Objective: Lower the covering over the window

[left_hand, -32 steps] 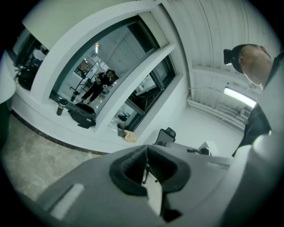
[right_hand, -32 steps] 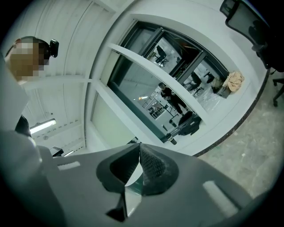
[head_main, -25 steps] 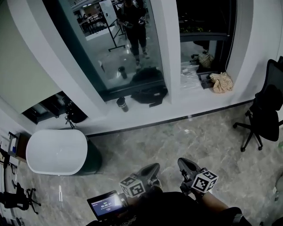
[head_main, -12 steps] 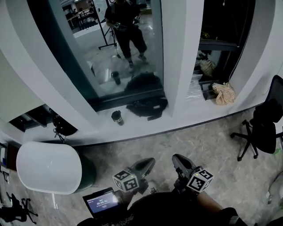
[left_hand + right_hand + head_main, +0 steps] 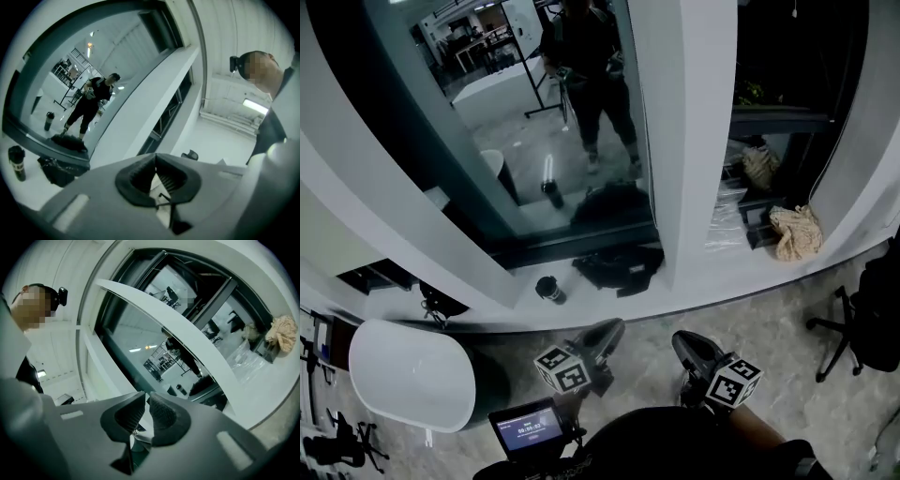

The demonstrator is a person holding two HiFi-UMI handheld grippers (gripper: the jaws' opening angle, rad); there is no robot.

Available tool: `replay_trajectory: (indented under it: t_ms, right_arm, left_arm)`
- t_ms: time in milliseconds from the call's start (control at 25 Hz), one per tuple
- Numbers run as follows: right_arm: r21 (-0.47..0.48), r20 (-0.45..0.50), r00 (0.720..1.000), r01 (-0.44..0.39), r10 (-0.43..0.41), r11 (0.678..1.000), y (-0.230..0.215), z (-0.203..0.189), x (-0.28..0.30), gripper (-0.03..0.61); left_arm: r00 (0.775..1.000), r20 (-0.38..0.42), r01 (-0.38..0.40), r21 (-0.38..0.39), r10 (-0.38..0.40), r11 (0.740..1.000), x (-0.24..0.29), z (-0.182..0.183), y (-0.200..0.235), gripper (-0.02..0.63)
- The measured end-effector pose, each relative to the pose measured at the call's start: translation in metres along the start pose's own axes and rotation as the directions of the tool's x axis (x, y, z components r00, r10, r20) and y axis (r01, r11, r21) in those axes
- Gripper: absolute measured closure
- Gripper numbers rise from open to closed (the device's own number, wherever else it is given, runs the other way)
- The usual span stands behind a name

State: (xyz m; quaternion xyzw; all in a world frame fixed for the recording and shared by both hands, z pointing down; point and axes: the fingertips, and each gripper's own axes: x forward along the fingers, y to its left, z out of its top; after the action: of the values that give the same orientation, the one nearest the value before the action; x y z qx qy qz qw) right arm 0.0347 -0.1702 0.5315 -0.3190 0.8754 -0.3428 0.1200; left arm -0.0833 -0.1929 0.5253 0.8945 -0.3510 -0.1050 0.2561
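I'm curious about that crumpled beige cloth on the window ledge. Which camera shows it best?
The head view: the beige cloth lies whole on the ledge, right of the pillar. The right gripper view catches it small and warped at its edge; the left gripper view misses it.

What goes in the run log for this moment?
window: uncovered | left gripper: shut, empty | right gripper: jaws just opened slightly, nothing between | both: short of window, touching nothing
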Motion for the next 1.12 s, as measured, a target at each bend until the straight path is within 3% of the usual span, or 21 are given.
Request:
replay_trajectory:
  t_ms: [160,320,560,640,800,880,1000,1120]
  right_arm:
    - [-0.052,-0.039,0.993,-0.110,0.108,0.993,-0.026,0.045,0.024,0.528]
    - [-0.064,-0.063,0.991,-0.126,0.122,0.990,-0.055,0.065,0.030,0.522]
    - [-0.051,0.017,0.999,-0.041,0.042,0.998,-0.085,0.093,0.040,0.523]
    - [-0.062,0.071,0.997,0.012,-0.008,0.998,-0.088,0.106,0.041,0.523]
    - [-0.054,0.172,0.979,0.117,-0.106,0.992,-0.097,0.116,0.046,0.523]
    - [-0.043,0.202,0.968,0.158,-0.146,0.986,-0.101,0.118,0.046,0.523]
    - [-0.038,0.224,0.955,0.207,-0.194,0.978,-0.104,0.116,0.045,0.523]
    - [-0.015,0.260,0.934,0.259,-0.246,0.966,-0.109,0.117,0.040,0.523]
  left_arm:
    - [0.997,0.072,0.014,0.071,-0.019,0.997,0.060,0.065,0.015,0.614]
    - [0.983,0.181,0.029,0.069,-0.041,0.997,0.106,0.122,0.027,0.614]
    - [0.968,0.238,0.047,0.162,-0.085,0.986,0.165,0.192,0.054,0.612]
    - [0.961,0.239,0.090,0.193,-0.136,0.977,0.184,0.213,0.058,0.602]
    - [0.942,0.211,0.193,0.296,-0.261,0.936,0.227,0.248,0.049,0.569]
    - [0.931,0.193,0.235,0.336,-0.311,0.912,0.249,0.259,0.043,0.518]
    - [0.879,0.184,0.357,0.356,-0.439,0.864,0.266,0.272,0.020,0.452]
    - [0.792,0.217,0.479,0.359,-0.571,0.801,0.264,0.287,-0.004,0.424]
